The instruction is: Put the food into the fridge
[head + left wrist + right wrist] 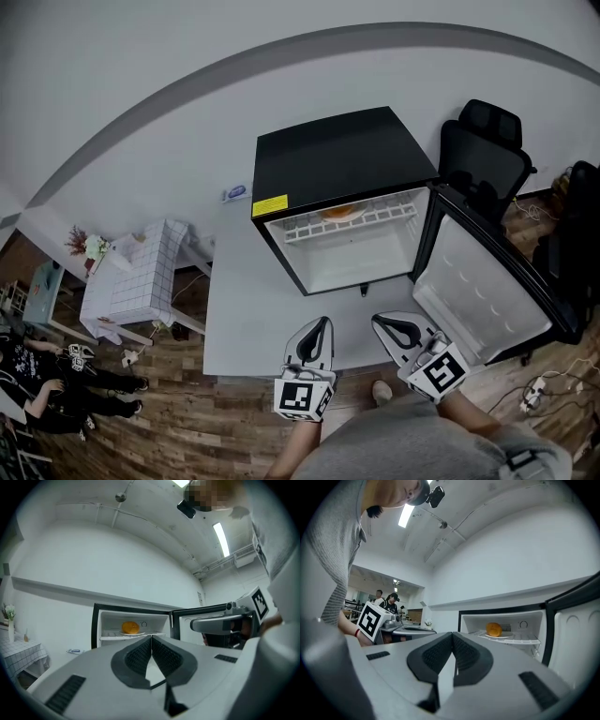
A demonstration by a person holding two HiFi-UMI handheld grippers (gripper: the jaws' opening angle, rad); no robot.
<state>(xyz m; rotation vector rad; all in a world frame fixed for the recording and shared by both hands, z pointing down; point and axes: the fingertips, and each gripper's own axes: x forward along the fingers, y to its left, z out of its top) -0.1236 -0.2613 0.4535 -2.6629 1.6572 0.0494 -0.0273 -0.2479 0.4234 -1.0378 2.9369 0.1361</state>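
Trouble, with the round orange food (pixel 493 629) on its white plate (pixel 508 635) already on the white wire shelf (pixel 375 221) of the small black fridge (pixel 337 155) and your left gripper (pixel 324 322) and right gripper (pixel 378 321) both pinched together empty, is most likely you slamming the wide-open black door (pixel 478 286) and jolting the plate off.

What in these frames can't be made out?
- Food: orange and round, too small in both gripper views to tell its kind. In the head view the fridge top hides most of it.
- Fridge's lower part: hidden behind the shut left tool and right tool in their views.
- Yellow label: print too small, head view.
- Small object on the table: too small, head view.
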